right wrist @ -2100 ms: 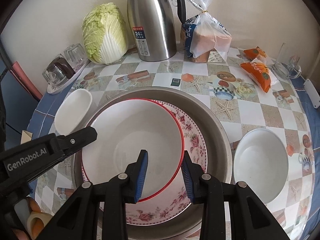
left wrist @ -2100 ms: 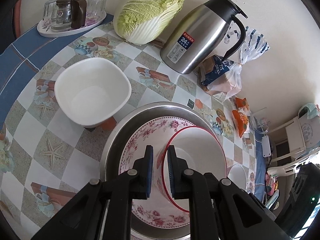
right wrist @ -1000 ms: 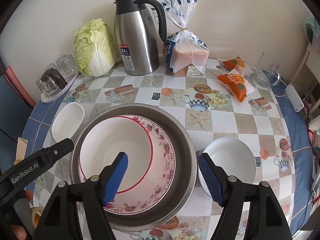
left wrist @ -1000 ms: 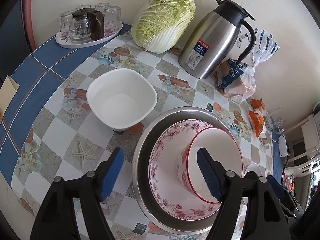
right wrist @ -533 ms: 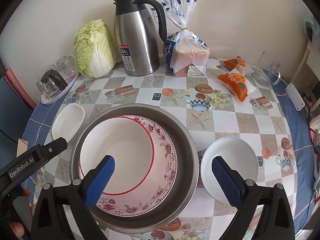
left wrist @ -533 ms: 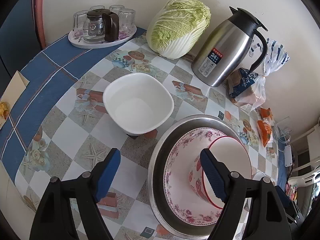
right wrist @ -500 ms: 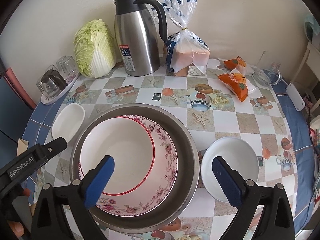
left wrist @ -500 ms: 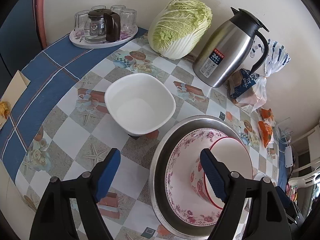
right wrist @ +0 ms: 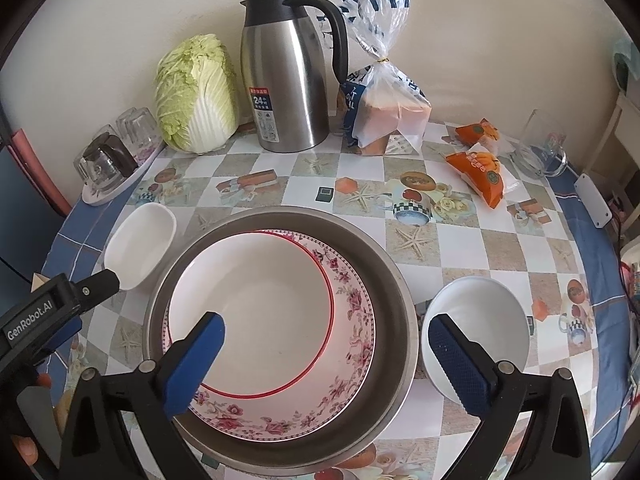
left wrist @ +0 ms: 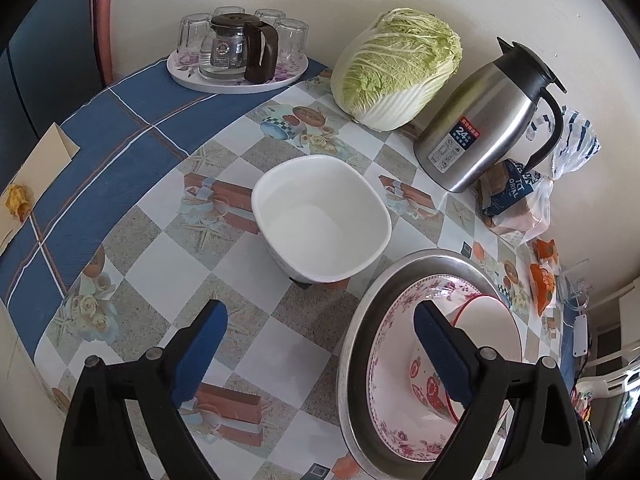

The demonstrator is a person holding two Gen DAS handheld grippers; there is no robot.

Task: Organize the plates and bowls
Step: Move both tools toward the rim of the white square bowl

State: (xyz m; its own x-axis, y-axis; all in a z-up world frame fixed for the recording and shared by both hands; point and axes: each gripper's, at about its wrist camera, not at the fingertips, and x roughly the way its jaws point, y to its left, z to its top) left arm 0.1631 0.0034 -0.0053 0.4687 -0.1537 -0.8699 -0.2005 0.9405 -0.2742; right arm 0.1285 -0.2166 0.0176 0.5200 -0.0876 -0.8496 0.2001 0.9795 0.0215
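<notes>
A steel basin (right wrist: 394,300) holds a floral-rimmed bowl (right wrist: 352,320), and a red-rimmed white bowl (right wrist: 256,312) lies tilted inside that. My right gripper (right wrist: 326,332) hovers over them, open wide, with nothing held. A round white bowl (right wrist: 480,312) sits just right of the basin. In the left wrist view a squarish white bowl (left wrist: 320,220) stands ahead of my left gripper (left wrist: 320,332), whose jaws are opening with only tablecloth between them. The basin (left wrist: 350,344) and red-rimmed bowl (left wrist: 492,320) lie to its right.
A cabbage (right wrist: 196,96), a steel thermos jug (right wrist: 284,80) and a bagged loaf (right wrist: 384,108) line the wall. A tray of glasses with a glass teapot (left wrist: 236,52) sits back left. Orange snack packets (right wrist: 480,168) and a glass mug (right wrist: 540,148) lie back right.
Both grippers went from nearly shut at the red-rimmed bowl's rim to wide open and drew back. The bowl stays in the floral bowl. My left gripper shifted left, toward the squarish bowl.
</notes>
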